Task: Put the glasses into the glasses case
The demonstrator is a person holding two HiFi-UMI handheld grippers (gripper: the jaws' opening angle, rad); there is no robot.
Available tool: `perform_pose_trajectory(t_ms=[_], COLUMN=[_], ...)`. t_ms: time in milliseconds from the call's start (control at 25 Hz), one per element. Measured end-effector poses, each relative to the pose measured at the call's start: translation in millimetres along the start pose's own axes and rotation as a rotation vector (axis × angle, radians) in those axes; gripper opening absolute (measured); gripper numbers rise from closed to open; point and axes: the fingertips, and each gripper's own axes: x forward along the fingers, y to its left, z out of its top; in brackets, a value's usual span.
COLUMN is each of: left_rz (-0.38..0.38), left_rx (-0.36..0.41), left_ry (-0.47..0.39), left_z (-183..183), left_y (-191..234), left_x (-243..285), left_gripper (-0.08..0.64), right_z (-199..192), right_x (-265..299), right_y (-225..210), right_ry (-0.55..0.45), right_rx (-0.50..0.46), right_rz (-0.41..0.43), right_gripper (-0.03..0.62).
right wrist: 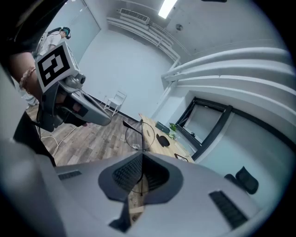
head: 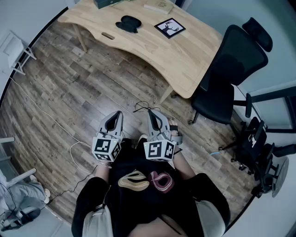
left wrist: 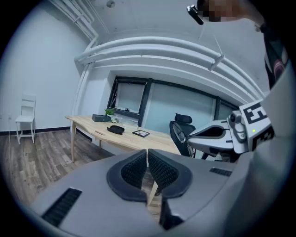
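Note:
The black glasses case [head: 128, 23] lies on the light wooden table [head: 185, 60], far ahead of me; it also shows small in the left gripper view [left wrist: 115, 129] and the right gripper view [right wrist: 163, 139]. My right gripper [head: 152, 113] [right wrist: 142, 159] is shut on thin wire-framed glasses [right wrist: 134, 134], whose lenses stick out past the jaws [head: 144, 107]. My left gripper [head: 115, 115] [left wrist: 147, 155] is beside it, shut with nothing between its pads. I hold both close to my body over the wood floor, well short of the table.
A black office chair [head: 231, 78] stands at the table's right end. On the table lie a framed picture [head: 169, 28] and a dark box [head: 104, 3]. A white chair [head: 14, 51] stands at the left, and a white cable [head: 74, 148] runs across the floor.

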Motion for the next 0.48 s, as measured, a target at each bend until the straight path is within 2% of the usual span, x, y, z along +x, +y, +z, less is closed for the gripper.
perform_pose_trajectory(t_ms=[200, 480], left_rz=[0.003, 0.041], left_rx=[0.001, -0.027], left_ry=[-0.009, -0.025], left_z=[-6.0, -16.7], left_y=[-13.4, -21.6], left_x=[-1.8, -2.3], left_gripper=[0.025, 0.025], right_z=[-6.6, -19.0], right_x=[-4.0, -8.5], right_y=[-1.0, -1.0], right_ry=[-0.017, -0.033], right_rx=[-0.007, 0.027], right_rz=[-0.008, 0.028], right_gripper=[0.011, 0.012])
